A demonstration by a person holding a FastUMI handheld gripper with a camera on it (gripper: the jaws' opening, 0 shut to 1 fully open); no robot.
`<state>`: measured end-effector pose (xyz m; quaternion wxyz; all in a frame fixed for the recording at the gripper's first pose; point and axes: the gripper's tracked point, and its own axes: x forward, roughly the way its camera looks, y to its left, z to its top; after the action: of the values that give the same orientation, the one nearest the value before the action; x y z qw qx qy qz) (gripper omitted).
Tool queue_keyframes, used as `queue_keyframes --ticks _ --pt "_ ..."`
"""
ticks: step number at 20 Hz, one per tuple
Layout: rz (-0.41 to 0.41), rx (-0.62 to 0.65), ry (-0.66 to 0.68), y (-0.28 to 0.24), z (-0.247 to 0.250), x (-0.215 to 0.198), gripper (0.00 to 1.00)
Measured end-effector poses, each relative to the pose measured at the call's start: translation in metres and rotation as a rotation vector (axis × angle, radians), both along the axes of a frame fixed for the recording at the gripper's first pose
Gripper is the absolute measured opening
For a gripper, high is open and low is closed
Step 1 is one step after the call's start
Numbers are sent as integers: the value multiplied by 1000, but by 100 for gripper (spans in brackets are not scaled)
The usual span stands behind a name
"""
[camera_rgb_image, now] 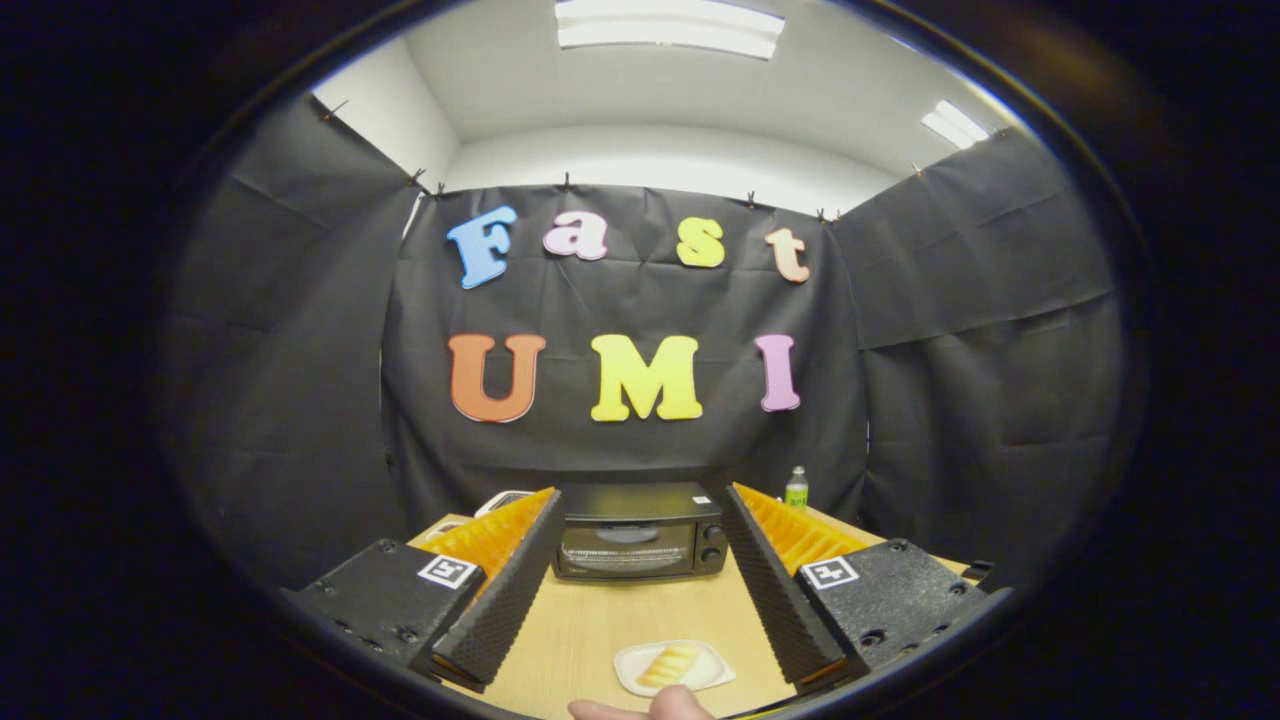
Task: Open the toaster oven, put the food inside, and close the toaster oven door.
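Note:
A black toaster oven [640, 531] stands at the far side of the wooden table [590, 620], its glass door shut, with knobs on its right side. A small white plate [700, 678] with a piece of yellow food [668, 665] lies on the table near me, between the fingers and closer than the oven. My gripper [637, 500] is open, held above the table; its two fingers frame the oven, which sits beyond them. Nothing is between the fingers.
A person's fingertip [640, 707] shows just in front of the plate. A small green-labelled bottle [796, 488] stands behind the oven to its right. A white object [500, 500] lies at the back left of the table. Black cloth walls surround the table.

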<state>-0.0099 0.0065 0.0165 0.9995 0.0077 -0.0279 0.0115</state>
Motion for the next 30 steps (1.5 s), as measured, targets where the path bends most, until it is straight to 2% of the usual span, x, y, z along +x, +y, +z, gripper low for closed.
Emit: queue_keyframes --ticks 7,12,19,23,30 --pt "8 -2 -33 -9 8 8 100" --pt "77 -16 -11 -7 9 41 100" --pt "108 -43 35 -16 -12 145 100" --pt "153 -26 118 7 -50 219 100" --pt "173 -28 208 38 -132 341 100"
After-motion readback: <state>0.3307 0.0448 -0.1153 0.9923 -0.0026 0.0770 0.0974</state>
